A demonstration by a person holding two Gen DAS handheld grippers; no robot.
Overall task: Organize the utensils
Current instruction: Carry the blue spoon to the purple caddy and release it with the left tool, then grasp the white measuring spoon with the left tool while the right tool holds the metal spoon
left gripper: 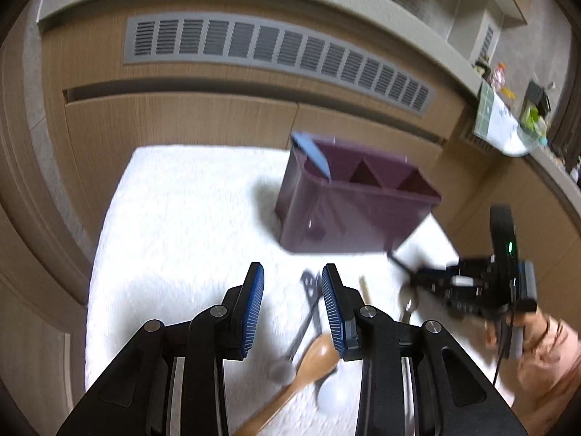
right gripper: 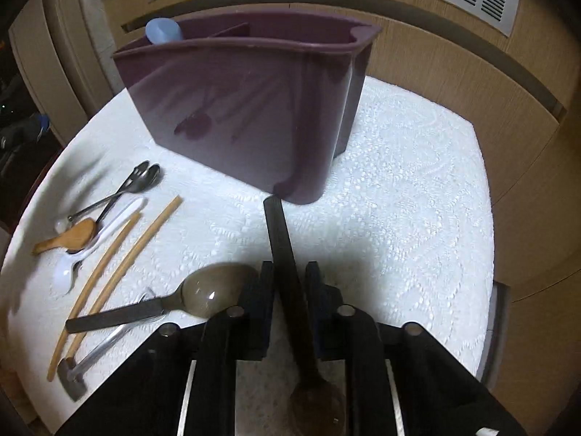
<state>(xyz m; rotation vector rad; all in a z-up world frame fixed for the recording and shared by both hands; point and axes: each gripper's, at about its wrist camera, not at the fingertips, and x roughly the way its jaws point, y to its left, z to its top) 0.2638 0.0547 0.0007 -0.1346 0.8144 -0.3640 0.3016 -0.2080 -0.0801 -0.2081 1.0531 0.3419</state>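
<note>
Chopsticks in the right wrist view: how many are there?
2 chopsticks. Both lie side by side on the white cloth at left, one beside the white spoon, the other right of it. The purple holder may hide more.

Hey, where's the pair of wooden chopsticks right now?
In the right wrist view, the wooden chopsticks lie left on the white cloth, between the white spoon and the black-handled spoon.

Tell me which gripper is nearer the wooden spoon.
Left. The left gripper hangs right over the wooden spoon; the right gripper, shut on a dark-handled spoon, sits off to its side.
</note>
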